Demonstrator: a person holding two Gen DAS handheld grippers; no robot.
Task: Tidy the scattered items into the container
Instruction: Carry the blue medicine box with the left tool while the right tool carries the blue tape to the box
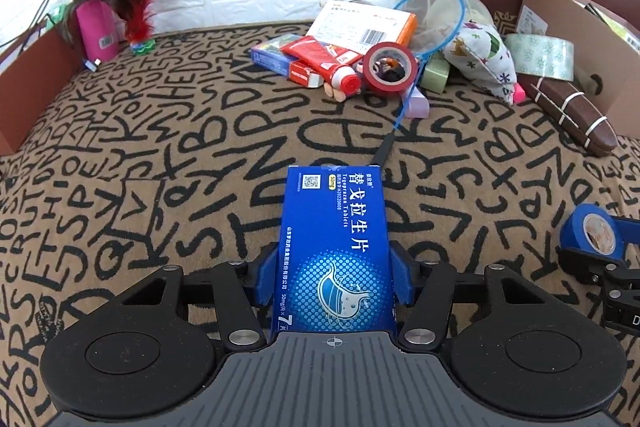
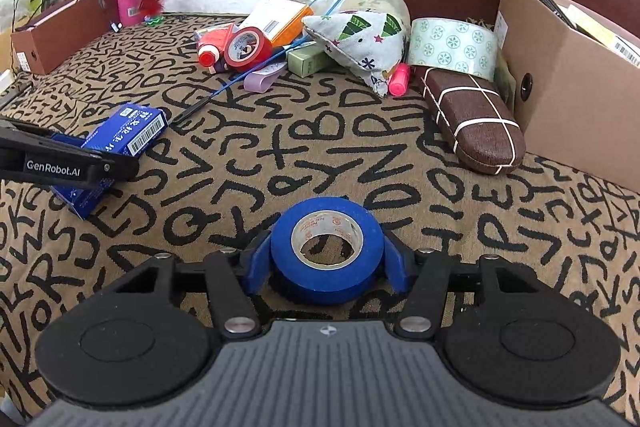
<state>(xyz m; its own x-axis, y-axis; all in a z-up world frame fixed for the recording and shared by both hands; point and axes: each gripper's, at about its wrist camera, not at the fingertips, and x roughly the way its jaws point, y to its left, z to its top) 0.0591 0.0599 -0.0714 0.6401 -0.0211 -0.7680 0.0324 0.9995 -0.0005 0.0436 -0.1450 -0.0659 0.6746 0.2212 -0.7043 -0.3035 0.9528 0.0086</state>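
Note:
My left gripper (image 1: 334, 279) is shut on a blue medicine box (image 1: 335, 247), held lengthwise over the lettered cloth; the box also shows in the right wrist view (image 2: 120, 143). My right gripper (image 2: 326, 267) is shut on a blue tape roll (image 2: 327, 251), which also shows at the right edge of the left wrist view (image 1: 596, 231). The cardboard box (image 2: 568, 87) stands at the far right with items in it. A pile of scattered items lies at the back: red tape roll (image 2: 246, 47), red tube (image 1: 324, 65), orange-white box (image 1: 366, 23), blue net (image 1: 436, 15).
A star-patterned cloth pouch (image 2: 360, 39), green-patterned tape roll (image 2: 454, 45), pink marker (image 2: 398, 79) and brown case with white bands (image 2: 472, 117) lie beside the cardboard box. A pink bottle (image 1: 94, 23), feather shuttlecock (image 1: 138, 7) and brown box (image 2: 56, 31) stand at the back left.

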